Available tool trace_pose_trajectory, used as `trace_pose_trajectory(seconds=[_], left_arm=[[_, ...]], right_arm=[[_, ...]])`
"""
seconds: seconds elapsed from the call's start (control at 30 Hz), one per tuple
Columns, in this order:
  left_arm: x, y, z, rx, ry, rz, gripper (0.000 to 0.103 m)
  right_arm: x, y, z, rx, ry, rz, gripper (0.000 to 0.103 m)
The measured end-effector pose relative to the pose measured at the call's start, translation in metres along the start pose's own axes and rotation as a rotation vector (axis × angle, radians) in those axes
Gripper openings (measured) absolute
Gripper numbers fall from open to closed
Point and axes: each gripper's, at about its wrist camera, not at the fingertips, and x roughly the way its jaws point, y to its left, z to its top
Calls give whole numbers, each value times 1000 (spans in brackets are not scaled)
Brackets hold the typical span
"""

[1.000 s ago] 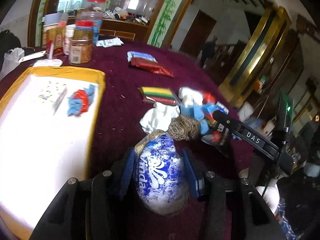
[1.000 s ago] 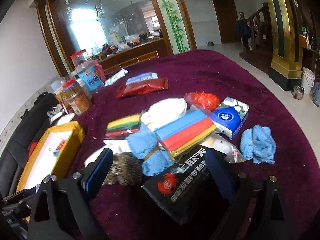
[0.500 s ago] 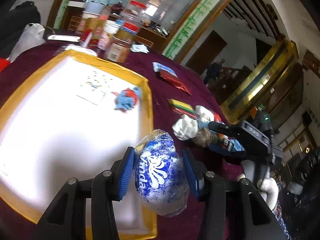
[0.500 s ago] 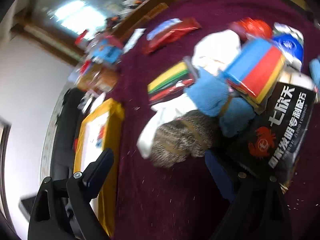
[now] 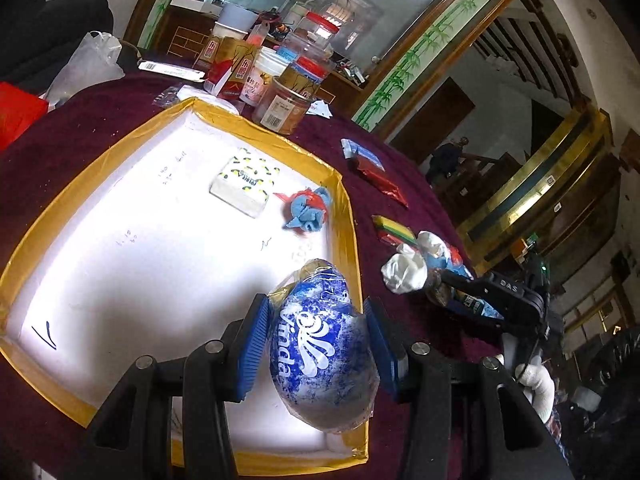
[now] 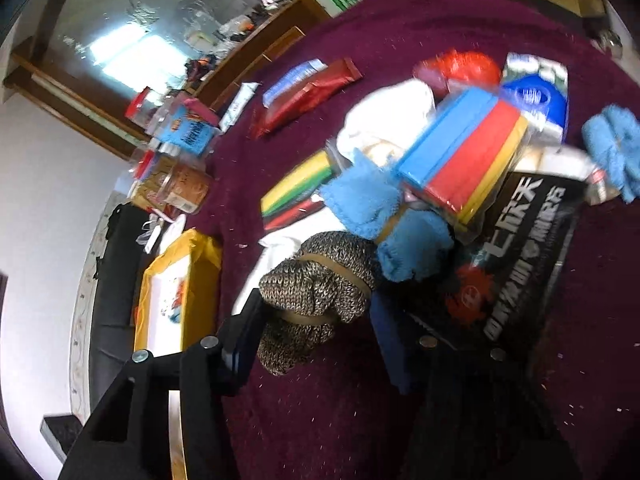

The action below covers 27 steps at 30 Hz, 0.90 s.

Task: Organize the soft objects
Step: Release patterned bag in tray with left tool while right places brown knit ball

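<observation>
My left gripper (image 5: 316,344) is shut on a blue and white Vinda tissue pack (image 5: 320,356), held above the near right corner of the white tray with yellow rim (image 5: 52,208). In the tray lie a white dotted packet (image 5: 244,184) and a blue and red cloth (image 5: 308,212). My right gripper (image 6: 316,324) is open, its fingers either side of a brown knitted roll (image 6: 320,292) on the maroon table. Behind the roll lie a blue cloth (image 6: 384,216), a white cloth (image 6: 392,116) and a coloured sponge pack (image 6: 464,156).
Jars and cartons (image 5: 276,84) stand beyond the tray's far edge. A black crab-print bag (image 6: 516,264), a striped pack (image 6: 296,192), red and blue sachets (image 6: 308,88) and a second blue cloth (image 6: 612,148) lie on the table. The right gripper shows in the left view (image 5: 492,292).
My left gripper has carried the tissue pack left, from over the table to over the tray. My right gripper has moved down and closed in around the brown knitted roll.
</observation>
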Motion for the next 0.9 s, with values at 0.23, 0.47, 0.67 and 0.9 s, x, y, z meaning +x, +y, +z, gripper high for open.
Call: trace_pose_trajectory(seconds=[0.23,0.47,0.67,0.9], left_arm=[[0,13,50,31,-7,73,51],[56,49,116,21,80,181,51],[99,76,145,0,115,258,56],[88,90,145,-63,88,211,66]], right_arm=[[-21,54,-2,-169,-14,102,52],[26,126,-13,-327,104,155,52],[78,178,-21,-428,198,142,52],[130,214,-22,-505,250,74,52]])
